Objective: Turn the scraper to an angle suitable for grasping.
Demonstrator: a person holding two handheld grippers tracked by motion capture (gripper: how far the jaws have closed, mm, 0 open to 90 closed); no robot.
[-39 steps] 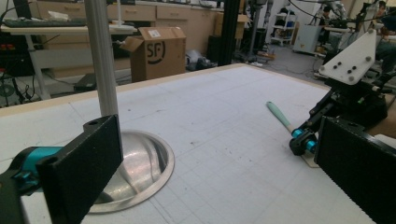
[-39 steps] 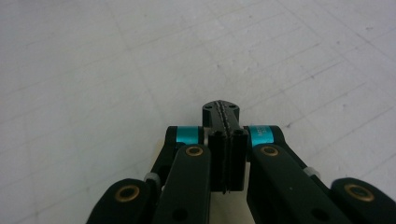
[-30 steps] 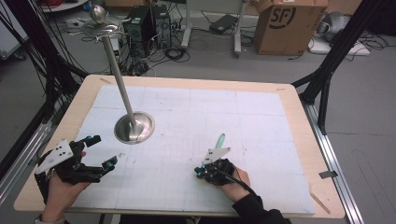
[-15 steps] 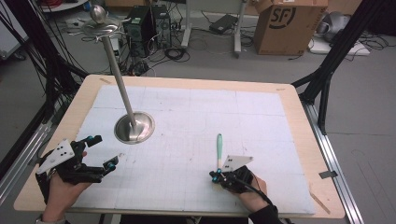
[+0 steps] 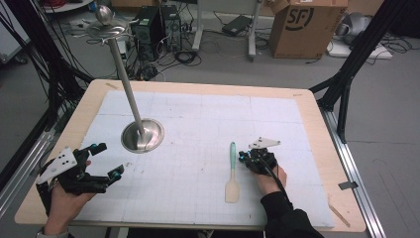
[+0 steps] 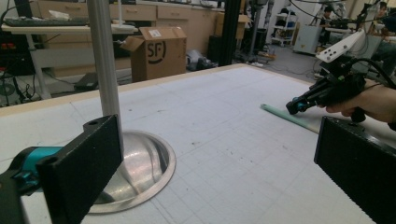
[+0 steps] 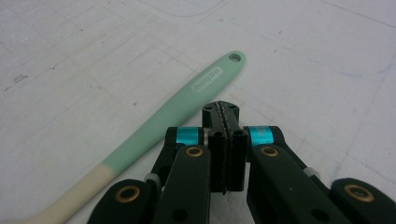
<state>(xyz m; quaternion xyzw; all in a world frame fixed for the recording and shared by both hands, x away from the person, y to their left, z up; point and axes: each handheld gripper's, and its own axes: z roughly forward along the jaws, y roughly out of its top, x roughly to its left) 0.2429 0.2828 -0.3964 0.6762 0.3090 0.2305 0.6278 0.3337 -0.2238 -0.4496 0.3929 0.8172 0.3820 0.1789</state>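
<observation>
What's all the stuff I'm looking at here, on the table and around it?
Spatula: one, mint-green handle, cream blade, lying flat on the mat beside the right claw.
Metal stand: one, silver, round base left of centre, tall pole.
Mat: one, white, gridded, covering the table.
Table: one, light wood.
Cardboard box: one, brown, on the floor behind.
Left claw: black, open, empty.
Right claw: black, shut, empty.

A: In the right gripper view, the spatula (image 7: 154, 126) has its cream blade cut off by the bottom-left edge.

B: In the left gripper view, the metal stand (image 6: 105, 70) has its pole top cropped.
</observation>
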